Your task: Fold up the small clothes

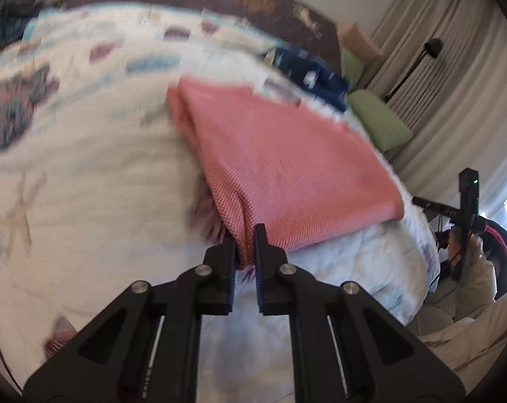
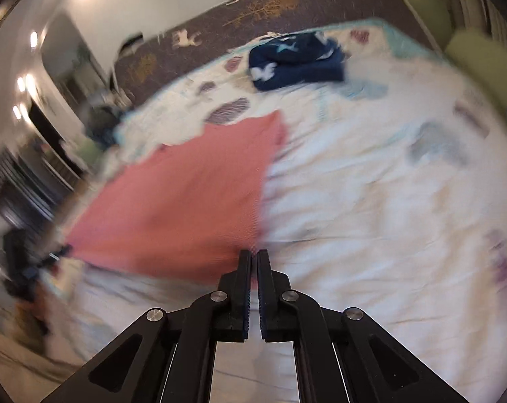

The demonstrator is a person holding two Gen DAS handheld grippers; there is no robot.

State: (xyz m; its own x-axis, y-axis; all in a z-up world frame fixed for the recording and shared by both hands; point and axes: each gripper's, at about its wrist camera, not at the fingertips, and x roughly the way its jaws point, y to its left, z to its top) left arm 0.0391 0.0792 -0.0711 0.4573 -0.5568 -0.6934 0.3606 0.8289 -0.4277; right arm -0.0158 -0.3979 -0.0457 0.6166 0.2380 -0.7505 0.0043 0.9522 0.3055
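Note:
A pink woven cloth lies partly folded over on the white patterned bedspread. My left gripper is shut on the cloth's near folded corner. In the right wrist view the same pink cloth stretches to the left, and my right gripper is shut on its near corner. The other gripper shows in the left wrist view at the far right, beyond the bed's edge. Both views are blurred by motion.
A dark blue patterned garment lies crumpled near the far side of the bed, also in the left wrist view. Green pillows lie at the bed's right side by the curtains. A dark patterned blanket borders the far edge.

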